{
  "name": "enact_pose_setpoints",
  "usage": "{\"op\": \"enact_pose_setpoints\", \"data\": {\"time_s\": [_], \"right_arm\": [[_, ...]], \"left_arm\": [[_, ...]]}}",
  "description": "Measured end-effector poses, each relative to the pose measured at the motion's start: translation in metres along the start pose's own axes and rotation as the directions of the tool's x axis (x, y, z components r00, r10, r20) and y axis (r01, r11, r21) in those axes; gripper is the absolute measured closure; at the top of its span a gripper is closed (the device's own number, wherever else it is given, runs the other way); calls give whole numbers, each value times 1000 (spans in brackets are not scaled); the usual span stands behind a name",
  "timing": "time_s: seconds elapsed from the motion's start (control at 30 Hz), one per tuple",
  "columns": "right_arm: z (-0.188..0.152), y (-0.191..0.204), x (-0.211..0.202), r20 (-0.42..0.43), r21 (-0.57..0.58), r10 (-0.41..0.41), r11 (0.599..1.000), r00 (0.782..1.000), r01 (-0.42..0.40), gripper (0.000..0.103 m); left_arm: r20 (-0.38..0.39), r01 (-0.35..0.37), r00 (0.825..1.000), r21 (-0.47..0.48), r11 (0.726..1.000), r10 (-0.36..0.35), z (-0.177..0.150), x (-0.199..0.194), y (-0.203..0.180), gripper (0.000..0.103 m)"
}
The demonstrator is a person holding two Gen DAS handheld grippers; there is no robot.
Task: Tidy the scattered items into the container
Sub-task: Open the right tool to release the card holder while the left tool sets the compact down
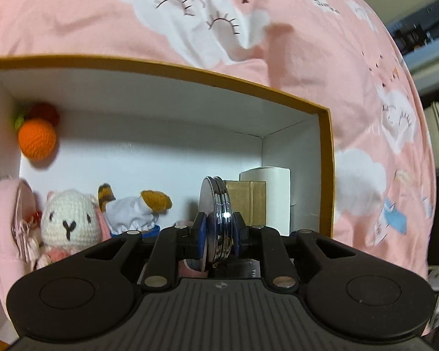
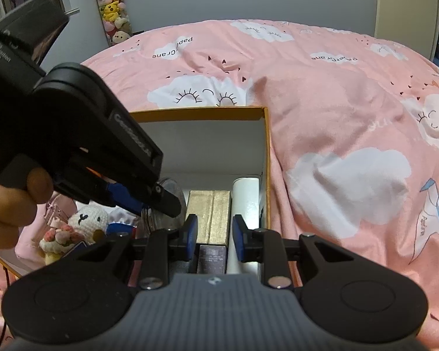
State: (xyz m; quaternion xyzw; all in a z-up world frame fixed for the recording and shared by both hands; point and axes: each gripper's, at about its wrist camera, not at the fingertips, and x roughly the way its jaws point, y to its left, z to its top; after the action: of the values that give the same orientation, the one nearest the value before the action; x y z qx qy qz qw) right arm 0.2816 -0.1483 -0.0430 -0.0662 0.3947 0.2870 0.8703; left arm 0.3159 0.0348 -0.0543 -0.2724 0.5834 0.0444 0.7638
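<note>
The left gripper pinches a round silver compact on edge between its blue pads, held upright over the box, I'd guess so it slips into the narrow gap just ahead, beside the gold carton and white tube; the knitted rabbit lies down to its left, already packed; the right gripper hovers partly open and empty above the gold carton, probably waiting its turn.

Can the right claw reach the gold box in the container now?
Probably yes. The right claw hangs just above the gold box with nothing over it; the left claw works beside it.
</note>
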Motion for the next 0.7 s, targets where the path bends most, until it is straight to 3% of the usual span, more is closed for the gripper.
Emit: {"op": "enact_pose_setpoints", "data": {"time_s": [0.27, 0.43, 0.7], "right_arm": [[-2, 2, 1, 3, -1, -7, 1000, 1000, 7, 74], [-2, 5, 2, -4, -2, -1, 1000, 1000, 1, 74], [-3, 4, 1, 3, 0, -5, 1000, 1000, 5, 74]], "left_arm": [[-11, -24, 1000, 31, 999, 25, -1, 16, -1, 82], [-50, -6, 999, 24, 1000, 7, 4, 18, 1, 80], [-47, 13, 999, 40, 999, -12, 3, 14, 3, 80]]}}
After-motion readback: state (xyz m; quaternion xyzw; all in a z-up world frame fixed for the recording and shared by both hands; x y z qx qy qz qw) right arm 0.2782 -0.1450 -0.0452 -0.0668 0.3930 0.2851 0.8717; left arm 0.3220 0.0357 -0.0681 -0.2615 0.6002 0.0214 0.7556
